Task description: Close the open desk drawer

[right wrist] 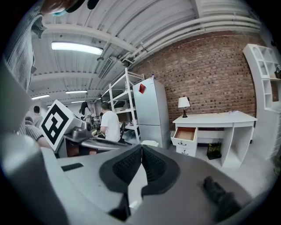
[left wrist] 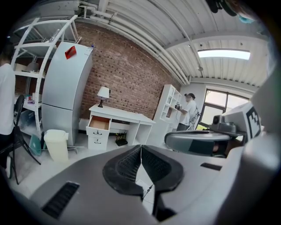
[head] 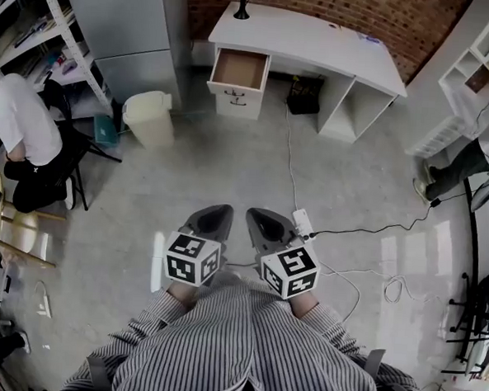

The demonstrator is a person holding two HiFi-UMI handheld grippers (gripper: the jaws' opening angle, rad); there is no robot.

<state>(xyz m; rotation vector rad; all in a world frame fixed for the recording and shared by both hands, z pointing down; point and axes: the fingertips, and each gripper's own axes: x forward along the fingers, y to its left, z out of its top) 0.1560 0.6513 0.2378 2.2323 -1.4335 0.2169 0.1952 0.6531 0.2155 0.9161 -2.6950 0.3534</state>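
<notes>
A white desk (head: 320, 40) stands against the brick wall at the far side of the room. Its top left drawer (head: 240, 70) is pulled out, showing an empty brown inside; the same drawer (left wrist: 99, 123) shows in the left gripper view and again (right wrist: 185, 133) in the right gripper view. My left gripper (head: 212, 219) and right gripper (head: 263, 222) are held side by side close to my body, far from the desk. Both are shut with nothing between the pads, as seen at the left gripper (left wrist: 141, 147) and the right gripper (right wrist: 141, 146).
A cream waste bin (head: 149, 117) stands left of the desk beside a grey fridge (head: 132, 27). A black bag (head: 304, 95) sits under the desk. A power strip (head: 301, 223) and cables lie on the floor ahead right. A seated person (head: 25, 140) is at left, another person (head: 470, 155) at right.
</notes>
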